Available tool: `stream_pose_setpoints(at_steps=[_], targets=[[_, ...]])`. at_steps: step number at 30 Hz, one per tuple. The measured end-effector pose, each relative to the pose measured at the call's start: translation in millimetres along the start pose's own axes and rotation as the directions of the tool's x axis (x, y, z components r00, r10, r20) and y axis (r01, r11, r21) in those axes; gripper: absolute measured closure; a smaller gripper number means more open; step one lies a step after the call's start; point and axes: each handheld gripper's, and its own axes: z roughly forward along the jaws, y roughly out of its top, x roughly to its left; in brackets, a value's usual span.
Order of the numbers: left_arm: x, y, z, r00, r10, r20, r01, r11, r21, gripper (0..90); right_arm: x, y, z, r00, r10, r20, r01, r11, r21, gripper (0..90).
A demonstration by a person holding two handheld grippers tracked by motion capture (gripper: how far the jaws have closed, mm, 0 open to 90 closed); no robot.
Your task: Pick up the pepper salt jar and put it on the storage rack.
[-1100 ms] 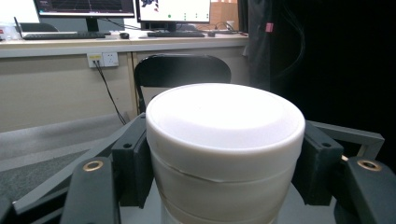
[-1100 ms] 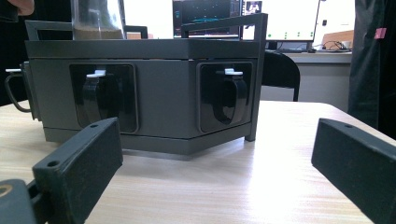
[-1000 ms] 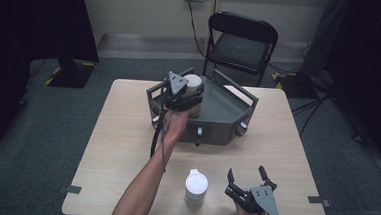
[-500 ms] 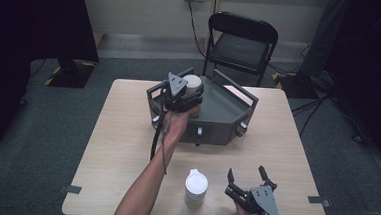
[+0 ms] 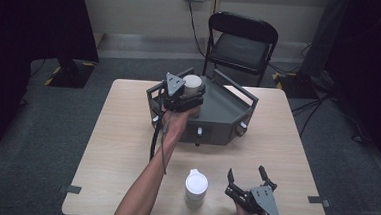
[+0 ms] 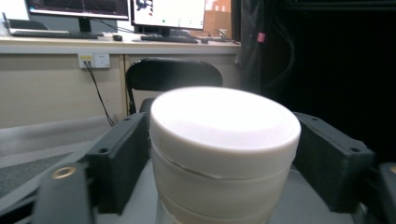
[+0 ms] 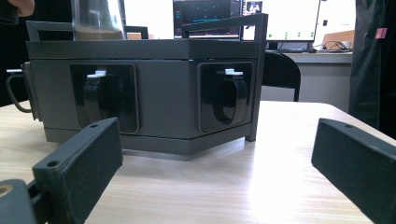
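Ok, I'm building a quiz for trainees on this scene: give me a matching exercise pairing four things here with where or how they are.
Things:
1. white jar
2. white lidded cup
3. right gripper
4. black chair

Places or states:
A. behind the table's far edge
B. open, low over the table's near right part
C. between the left gripper's jaws, at the grey tray
D. standing alone near the table's near edge

Pairs: 1-C, 2-D, 3-B, 4-A
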Motion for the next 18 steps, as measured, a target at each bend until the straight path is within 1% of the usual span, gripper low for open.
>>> stream_pose_setpoints(at_steps=[2,4,6,8,10,13,15,18], targets=[[-1.4,-0.2,-1.3,1.0000,0.005,-0.007,-0.005,1.0000,-0.006,13.8,0.0,0.1,0.0,1.0000,-0.001,0.000,0.001,1.000,0.000,0.7],[-0.6,0.5,-3.4,1.0000,0.007,0.002,-0.007,0.9999,-0.011,9.7,0.0,0.0,0.0,1.0000,0.000,0.000,0.000,1.000,0.000,0.7],[-2.0,1.1,-7.3,0.9999,0.016,-0.002,-0.016,0.9995,-0.025,5.6,0.1,0.1,0.1,1.0000,-0.001,0.000,0.001,1.000,0.000,0.7],[-2.3,2.1,-10.7,0.9999,0.017,0.000,-0.017,0.9991,-0.038,2.6,0.1,0.1,0.1,1.0000,-0.001,0.000,0.001,1.000,0.000,0.7],[-1.5,3.4,-14.5,0.9998,0.015,0.013,-0.014,0.9987,-0.049,0.5,0.1,0.1,0.1,1.0000,-0.001,0.000,0.001,1.000,0.000,0.7],[-3.2,4.8,-19.7,0.9994,0.033,0.012,-0.032,0.9975,-0.063,0.0,0.2,0.1,0.1,1.0000,-0.002,0.000,0.002,1.000,0.001,0.7],[-4.1,4.7,-22.0,0.9994,0.034,0.009,-0.033,0.9968,-0.073,0.0,0.2,0.1,0.1,1.0000,-0.002,0.001,0.002,1.000,0.001,0.7],[-3.2,3.5,-26.0,0.9992,0.036,0.016,-0.034,0.9955,-0.089,0.0,0.2,0.1,0.1,1.0000,-0.002,0.000,0.002,1.000,0.001,0.7]])
